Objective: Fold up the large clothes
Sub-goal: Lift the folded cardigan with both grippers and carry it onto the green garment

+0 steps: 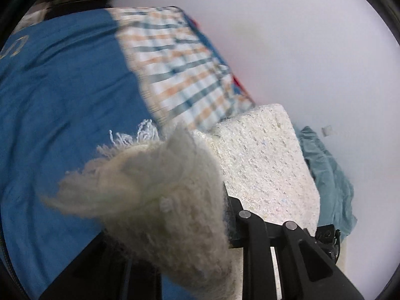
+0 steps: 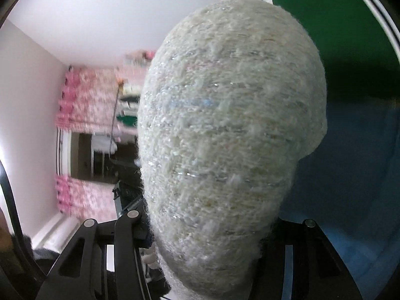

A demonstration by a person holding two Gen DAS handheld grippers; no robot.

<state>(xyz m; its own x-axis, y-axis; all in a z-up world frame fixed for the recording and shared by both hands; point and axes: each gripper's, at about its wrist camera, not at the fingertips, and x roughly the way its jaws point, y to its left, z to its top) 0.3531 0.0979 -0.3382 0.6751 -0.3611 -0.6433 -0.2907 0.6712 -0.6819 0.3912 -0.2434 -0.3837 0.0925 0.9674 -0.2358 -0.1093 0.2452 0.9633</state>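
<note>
A cream knitted garment point(image 1: 262, 165) with glittery threads and a fringed edge fills the lower middle of the left wrist view. My left gripper point(image 1: 200, 215) is shut on a bunched fold of it; the fabric hides the fingertips. In the right wrist view the same cream garment point(image 2: 225, 130) drapes over the centre of the frame. My right gripper point(image 2: 207, 235) is shut on it, with the fabric covering the fingers. Both grippers hold it above a blue bed sheet point(image 1: 62, 115).
A checked cloth point(image 1: 180, 70) lies on the blue sheet, with a teal garment point(image 1: 330, 175) at its right edge. The right wrist view shows a green cloth point(image 2: 337, 25), a pink floral curtain point(image 2: 87, 100) and white walls.
</note>
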